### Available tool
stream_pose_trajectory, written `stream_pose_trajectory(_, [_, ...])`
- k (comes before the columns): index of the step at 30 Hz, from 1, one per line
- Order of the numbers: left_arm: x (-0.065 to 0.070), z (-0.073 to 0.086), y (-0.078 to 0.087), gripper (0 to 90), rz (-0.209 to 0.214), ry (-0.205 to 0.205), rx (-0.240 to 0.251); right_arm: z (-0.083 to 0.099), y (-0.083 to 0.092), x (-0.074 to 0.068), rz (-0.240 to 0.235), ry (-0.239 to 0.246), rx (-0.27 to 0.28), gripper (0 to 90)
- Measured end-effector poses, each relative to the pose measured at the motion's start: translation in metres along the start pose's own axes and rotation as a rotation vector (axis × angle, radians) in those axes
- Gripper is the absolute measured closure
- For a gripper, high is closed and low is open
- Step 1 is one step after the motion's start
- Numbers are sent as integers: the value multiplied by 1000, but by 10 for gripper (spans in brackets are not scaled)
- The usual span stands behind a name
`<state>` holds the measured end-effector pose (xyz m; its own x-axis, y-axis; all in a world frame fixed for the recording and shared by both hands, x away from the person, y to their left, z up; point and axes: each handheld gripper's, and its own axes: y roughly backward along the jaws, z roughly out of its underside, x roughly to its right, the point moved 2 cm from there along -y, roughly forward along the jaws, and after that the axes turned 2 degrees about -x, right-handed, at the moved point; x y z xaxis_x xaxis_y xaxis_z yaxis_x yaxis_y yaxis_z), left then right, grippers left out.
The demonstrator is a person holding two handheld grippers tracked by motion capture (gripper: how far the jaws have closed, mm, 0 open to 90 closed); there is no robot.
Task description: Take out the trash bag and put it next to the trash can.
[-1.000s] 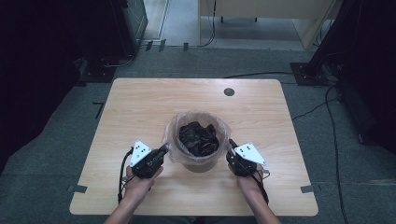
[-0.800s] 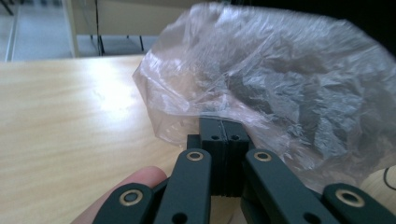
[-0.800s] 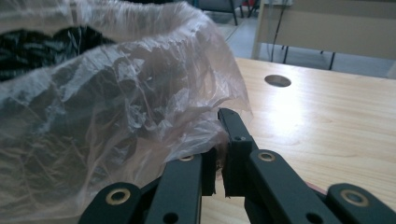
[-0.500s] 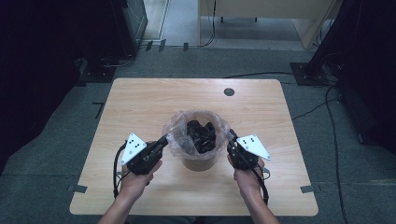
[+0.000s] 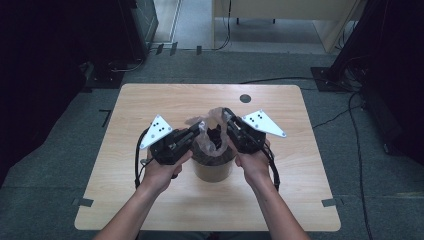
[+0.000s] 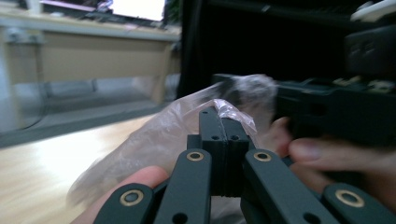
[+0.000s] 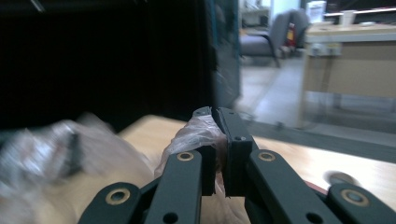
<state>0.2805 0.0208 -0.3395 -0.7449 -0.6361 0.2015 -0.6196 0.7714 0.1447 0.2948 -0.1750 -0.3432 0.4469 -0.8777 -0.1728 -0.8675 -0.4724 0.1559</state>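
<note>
Lifted higher than before — left gripper (image 5: pixel 196 131) and right gripper (image 5: pixel 226 118) both clamped on clear bag (image 5: pixel 210 135), above brown bin (image 5: pixel 214 170) on table (image 5: pixel 150 105).

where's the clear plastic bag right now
In the high view the plastic bag lines the brown bin at the table's middle, its rim pinched between the left claw and right claw.
</note>
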Motion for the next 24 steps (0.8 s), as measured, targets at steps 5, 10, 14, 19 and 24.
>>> stream_pose_trajectory(5, [-8, 20, -11, 900, -69, -27, -108, 12, -7, -3, -22, 2, -53, 832])
stream_pose_trajectory(10, [-8, 33, -15, 900, -67, -15, -127, 31, -7, 9, -41, -51, -100, 718])
stream_pose_trajectory(14, [-10, 28, -18, 898, -68, -23, -123, 24, 4, 16, -55, -69, -71, 645])
stream_pose_trajectory(19, [-12, 27, -22, 892, -70, -30, -128, 16, 21, 20, -75, -62, -80, 601])
stream_pose_trajectory(24, [-9, 29, -29, 886, -62, -24, -139, 22, 31, 25, -106, -124, -110, 540])
